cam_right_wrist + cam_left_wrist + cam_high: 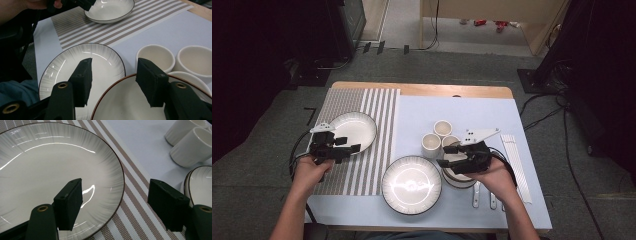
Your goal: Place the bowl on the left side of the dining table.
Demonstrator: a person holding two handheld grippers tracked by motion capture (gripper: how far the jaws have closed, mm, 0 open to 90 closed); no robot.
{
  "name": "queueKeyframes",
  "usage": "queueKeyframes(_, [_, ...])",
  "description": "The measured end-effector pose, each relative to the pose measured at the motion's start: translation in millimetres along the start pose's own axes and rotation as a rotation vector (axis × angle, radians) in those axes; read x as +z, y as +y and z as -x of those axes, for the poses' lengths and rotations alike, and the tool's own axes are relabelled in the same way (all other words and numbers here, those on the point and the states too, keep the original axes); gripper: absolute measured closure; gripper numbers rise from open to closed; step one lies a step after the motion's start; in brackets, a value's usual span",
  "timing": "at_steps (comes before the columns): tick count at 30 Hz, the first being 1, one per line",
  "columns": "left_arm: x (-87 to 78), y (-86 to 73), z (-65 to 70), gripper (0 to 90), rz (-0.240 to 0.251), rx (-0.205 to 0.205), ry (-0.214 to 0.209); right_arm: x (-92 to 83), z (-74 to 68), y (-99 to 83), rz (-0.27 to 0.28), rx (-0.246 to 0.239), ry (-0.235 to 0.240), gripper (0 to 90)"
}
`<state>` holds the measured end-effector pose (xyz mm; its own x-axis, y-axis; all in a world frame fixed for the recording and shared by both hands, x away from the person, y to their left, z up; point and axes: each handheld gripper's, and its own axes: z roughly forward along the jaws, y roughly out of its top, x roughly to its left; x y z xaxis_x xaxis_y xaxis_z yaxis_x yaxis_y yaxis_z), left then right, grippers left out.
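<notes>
Fingers of the left gripper [350,144] stand wide apart over the near rim of the white bowl [354,131], one pad [71,202] above its inside, the other above the striped placemat [377,150]; neither presses on it. That bowl rests on the placemat at the table's left. At centre lies a dark-rimmed plate [412,185], with three cups [431,145] behind it. Right gripper [446,156]: jaws half open astride the rim of the brown-rimmed bowl [125,100], one pad [150,82] inside, one outside; contact cannot be told.
</notes>
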<state>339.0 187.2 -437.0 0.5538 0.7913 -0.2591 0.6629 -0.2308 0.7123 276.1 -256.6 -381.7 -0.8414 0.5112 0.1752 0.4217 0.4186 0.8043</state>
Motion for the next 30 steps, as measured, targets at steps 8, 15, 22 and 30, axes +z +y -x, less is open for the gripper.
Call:
queueKeyframes(8, [-1.2, -0.1, 3.8, 28.5, 0.016, 0.006, -0.003, -1.3, 6.3, 0.0, -0.001, 0.009, -0.011, 46.7])
queueKeyframes(15, [3.9, -1.5, 8.5, 28.4, -0.005, 0.026, -0.008, -6.2, 11.9, 0.6, 0.003, 0.010, -0.020, 46.7])
queueKeyframes(22, [4.4, -0.5, 13.9, 27.7, 0.008, 0.036, -0.009, -9.2, 17.1, 1.4, 0.010, 0.021, -0.024, 46.8])
queueKeyframes(30, [4.4, -11.5, 16.7, 27.0, -0.004, 0.049, -0.011, -12.1, 22.6, -1.0, 0.012, 0.027, -0.036, 46.8])
